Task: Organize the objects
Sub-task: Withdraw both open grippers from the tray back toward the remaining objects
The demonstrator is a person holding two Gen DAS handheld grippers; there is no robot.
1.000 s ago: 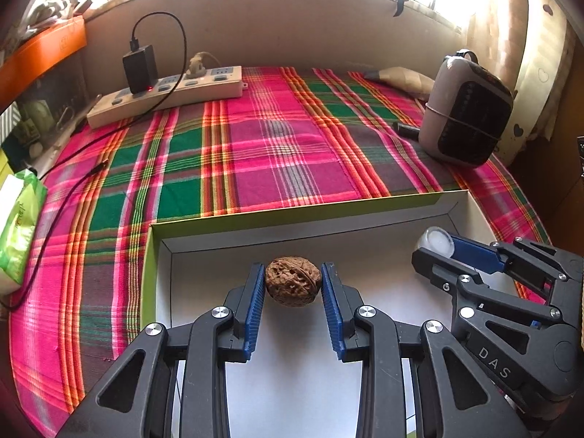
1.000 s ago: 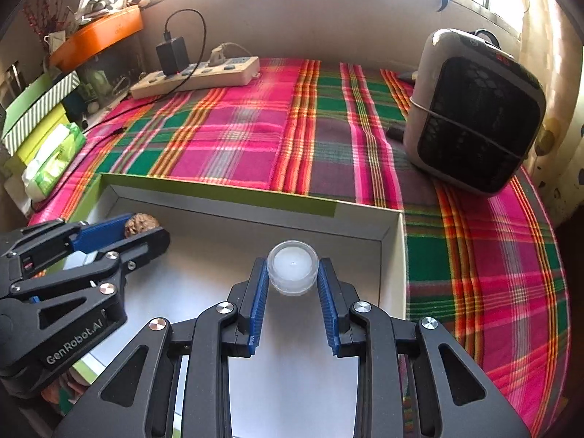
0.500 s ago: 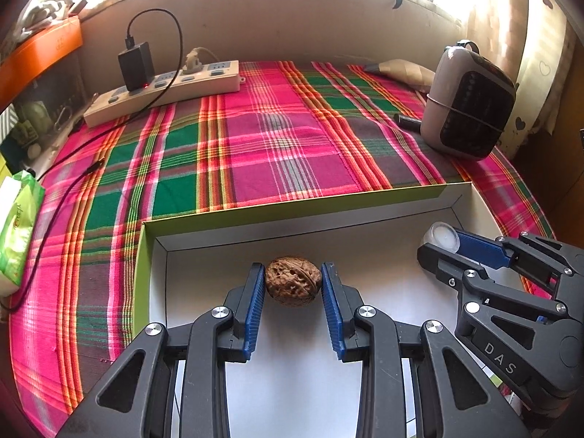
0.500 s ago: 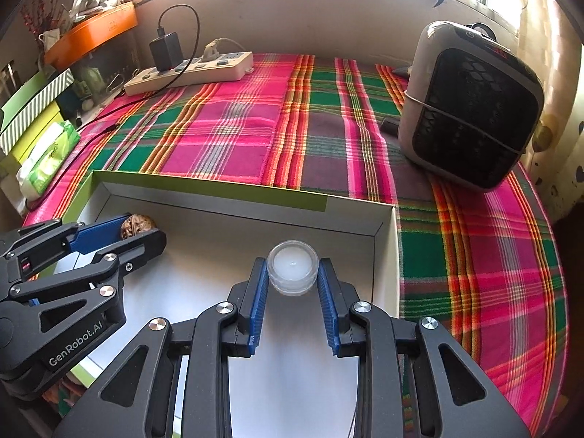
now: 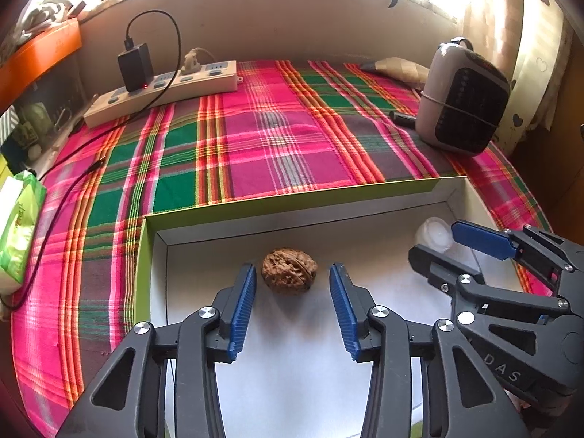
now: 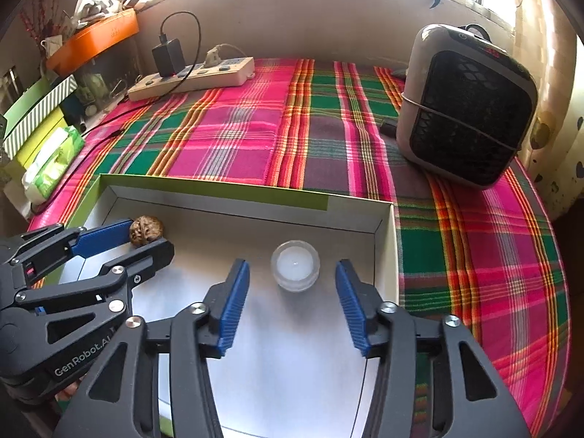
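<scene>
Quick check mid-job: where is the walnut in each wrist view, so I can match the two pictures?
Left wrist: walnut sits centre frame on the box floor, between the open left gripper pads, untouched.
Right wrist: walnut lies far left, by the left gripper's fingertips.
Shared landmark: the grey heater on the plaid cloth.

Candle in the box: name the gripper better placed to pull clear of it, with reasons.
Right. The right gripper straddles the candle, jaws just opened, pads off it; the left gripper frames the walnut.
</scene>
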